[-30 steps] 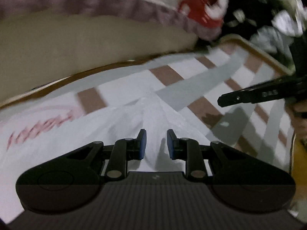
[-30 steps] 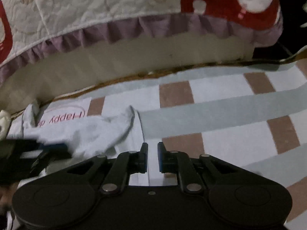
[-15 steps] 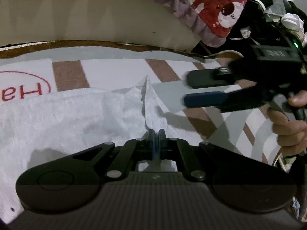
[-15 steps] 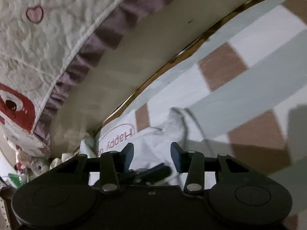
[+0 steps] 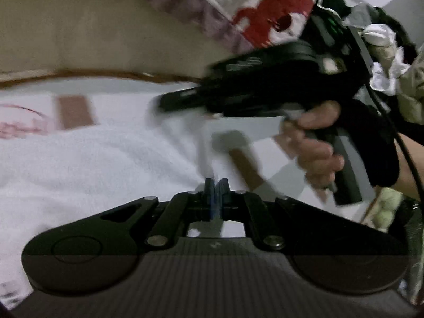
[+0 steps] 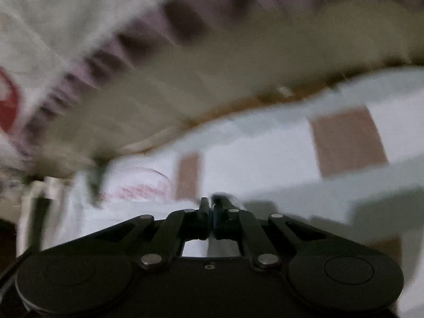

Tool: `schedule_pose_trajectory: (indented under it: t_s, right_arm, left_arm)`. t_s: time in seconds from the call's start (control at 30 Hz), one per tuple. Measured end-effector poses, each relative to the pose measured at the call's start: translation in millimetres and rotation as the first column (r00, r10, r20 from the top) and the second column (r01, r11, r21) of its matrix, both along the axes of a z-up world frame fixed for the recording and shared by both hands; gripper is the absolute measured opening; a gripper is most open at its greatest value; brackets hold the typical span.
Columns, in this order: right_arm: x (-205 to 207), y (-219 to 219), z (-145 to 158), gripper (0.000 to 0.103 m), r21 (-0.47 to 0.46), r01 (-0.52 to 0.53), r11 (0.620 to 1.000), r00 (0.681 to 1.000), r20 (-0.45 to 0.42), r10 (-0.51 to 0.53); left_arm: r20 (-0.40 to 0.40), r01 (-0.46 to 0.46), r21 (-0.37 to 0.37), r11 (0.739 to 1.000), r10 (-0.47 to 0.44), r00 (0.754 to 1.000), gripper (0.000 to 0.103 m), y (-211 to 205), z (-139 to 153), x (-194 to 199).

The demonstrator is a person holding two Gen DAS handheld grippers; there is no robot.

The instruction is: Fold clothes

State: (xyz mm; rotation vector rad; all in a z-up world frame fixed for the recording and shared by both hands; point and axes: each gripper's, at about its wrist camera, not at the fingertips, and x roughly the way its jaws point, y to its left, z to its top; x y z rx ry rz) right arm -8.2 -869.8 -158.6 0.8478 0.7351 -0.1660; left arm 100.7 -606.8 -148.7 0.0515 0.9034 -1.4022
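Both views smeared by motion, the right wrist view the worse; edges and print hard to read.

Cloth point(image 5: 92, 164): white, towel-like, lying on the checked mat point(image 5: 74, 111). Kind of garment not to be told. Left end cut off by the picture edge, near part hidden under the left gripper's body. In the right wrist view only a pale blurred patch point(image 6: 132, 212) low in the frame, outline lost.

Left gripper point(image 5: 215, 185): closed, blue pads pinching a raised fold of the cloth.

Right gripper point(image 5: 164, 100): seen from the side in the left wrist view, tip over the cloth's far right corner; contact there lost in blur. Held by a hand point(image 5: 315, 143), arm cut off at the right edge. In its own view point(image 6: 210, 204): jaws closing, pads all but together, with a thin pale strip of cloth between them.

Long axis of the cloth: across the left wrist view, left to right, roughly parallel to the mat's far brown border. Short ridge of fabric running from the left gripper's pads up toward the right gripper's tip.

Red print on the mat point(image 6: 143, 188): partly covered by the cloth, unreadable.

Behind: quilt point(image 5: 267, 23) with frill and red figure, cropped at the top.
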Motion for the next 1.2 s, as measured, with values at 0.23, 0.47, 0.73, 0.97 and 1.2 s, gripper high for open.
schedule_pose_trajectory:
  t_s: [0.23, 0.47, 0.73, 0.97, 1.2]
  right_arm:
    - [-44, -44, -7, 0.005, 0.11, 0.209, 0.972, 0.963, 0.153, -0.224]
    - [-20, -46, -9, 0.004, -0.027, 0.248, 0.968, 0.969, 0.009, -0.247]
    - [-23, -42, -11, 0.009, -0.143, 0.17, 0.975, 0.979, -0.085, -0.183]
    - [-95, -78, 5, 0.025, -0.06, 0.472, 0.879, 0.881, -0.011, -0.474]
    - [-97, 39, 21, 0.025, -0.158, 0.175, 0.972, 0.984, -0.009, -0.178]
  left_arm:
    - [0.235, -0.247, 0.093, 0.965, 0.219, 0.947, 0.006, 105, 16, 48]
    - [0.398, -0.475, 0.215, 0.853, 0.367, 0.841, 0.009, 122, -14, 107]
    - [0.33, -0.533, 0.17, 0.829, 0.462, 0.823, 0.012, 140, -21, 134]
    - [0.335, -0.553, 0.196, 0.81, 0.475, 0.814, 0.012, 135, -20, 136]
    - [0.202, -0.441, 0.168, 0.881, 0.407, 0.891, 0.011, 124, 0, 111]
